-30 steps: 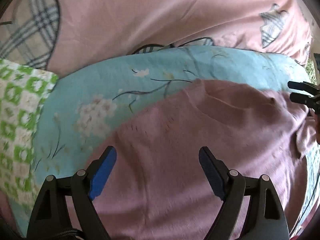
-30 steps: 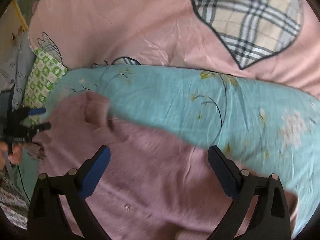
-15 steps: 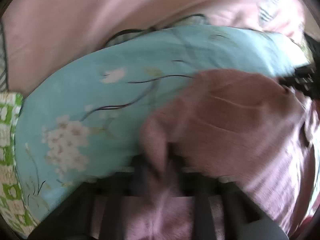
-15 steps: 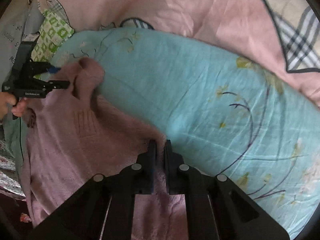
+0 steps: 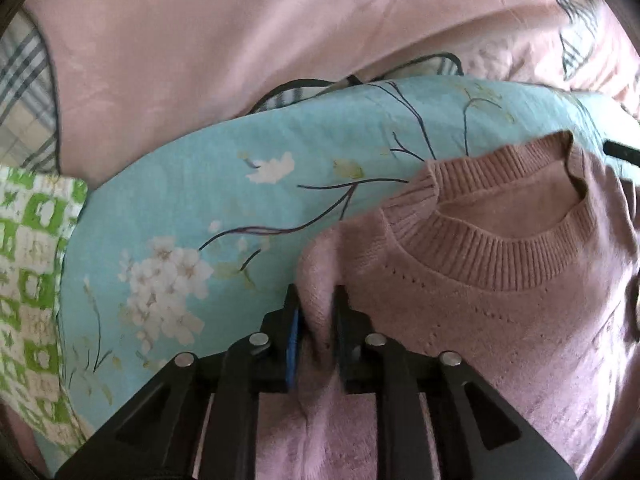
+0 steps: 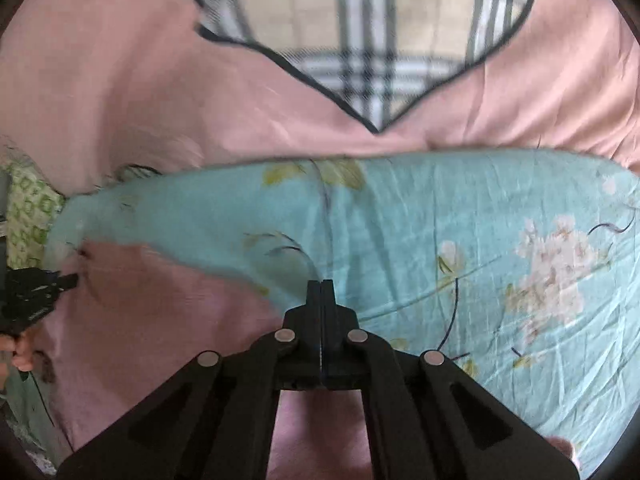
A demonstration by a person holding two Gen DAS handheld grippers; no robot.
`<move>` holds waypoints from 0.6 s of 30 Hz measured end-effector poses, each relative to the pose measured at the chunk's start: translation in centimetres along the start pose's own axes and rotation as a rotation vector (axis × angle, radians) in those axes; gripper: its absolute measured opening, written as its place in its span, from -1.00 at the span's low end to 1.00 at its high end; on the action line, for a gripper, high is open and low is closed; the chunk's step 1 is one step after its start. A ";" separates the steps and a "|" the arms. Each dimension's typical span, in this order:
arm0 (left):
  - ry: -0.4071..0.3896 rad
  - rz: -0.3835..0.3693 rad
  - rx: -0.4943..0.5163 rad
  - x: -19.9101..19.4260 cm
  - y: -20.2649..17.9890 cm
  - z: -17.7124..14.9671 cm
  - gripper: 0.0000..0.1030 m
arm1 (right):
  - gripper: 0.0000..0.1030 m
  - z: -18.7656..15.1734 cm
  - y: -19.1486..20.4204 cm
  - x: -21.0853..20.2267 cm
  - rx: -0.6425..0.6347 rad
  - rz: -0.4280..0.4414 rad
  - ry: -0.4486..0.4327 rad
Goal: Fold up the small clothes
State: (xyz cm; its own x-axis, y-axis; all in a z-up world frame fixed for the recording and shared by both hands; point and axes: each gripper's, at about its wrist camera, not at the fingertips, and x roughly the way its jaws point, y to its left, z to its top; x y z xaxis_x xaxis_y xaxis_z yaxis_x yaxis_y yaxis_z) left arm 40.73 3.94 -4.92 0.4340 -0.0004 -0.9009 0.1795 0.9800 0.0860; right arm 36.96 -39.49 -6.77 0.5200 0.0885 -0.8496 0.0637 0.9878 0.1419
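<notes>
A small pink knit sweater [image 5: 500,312] with a ribbed round collar [image 5: 500,256] lies on a turquoise floral cloth [image 5: 224,216]. My left gripper [image 5: 316,320] is shut on a fold of the sweater at its left shoulder. In the right wrist view the sweater [image 6: 160,320] lies at lower left on the turquoise cloth [image 6: 440,216]. My right gripper [image 6: 321,288] has its jaws pressed together; no fabric shows between the tips, and pink knit lies beneath the fingers. The left gripper [image 6: 60,280] shows at the left edge there.
A pink bedsheet [image 5: 240,40] with plaid heart patches [image 6: 360,32] lies behind the turquoise cloth. A green-and-white patterned cloth [image 5: 32,264] lies at the left; it also shows in the right wrist view [image 6: 28,216].
Both grippers went from open to shut. The left one closed on the sweater's shoulder and pulled it, baring the collar. The right one swung towards the turquoise cloth.
</notes>
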 end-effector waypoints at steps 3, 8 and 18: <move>-0.002 -0.013 -0.050 -2.0 1.0 -0.8 -0.62 | -0.96 -0.7 -0.4 -2.6 0.018 0.027 -0.010; -0.042 -0.103 -0.082 -5.9 0.1 -2.9 -0.27 | 0.27 -4.7 -2.5 -8.8 0.124 0.036 -0.017; 0.053 -0.310 -0.069 -9.2 -9.4 -12.5 -0.11 | 0.36 -16.4 4.4 -10.7 -0.023 0.044 0.070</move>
State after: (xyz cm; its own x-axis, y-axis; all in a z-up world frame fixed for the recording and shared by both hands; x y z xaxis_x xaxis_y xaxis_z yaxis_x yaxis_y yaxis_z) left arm 24.00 -2.76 -2.81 0.3214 -0.2922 -0.9007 0.2346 0.9461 -0.2232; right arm 17.70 -34.01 -5.37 0.4607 0.1404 -0.8764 0.0218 0.9853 0.1693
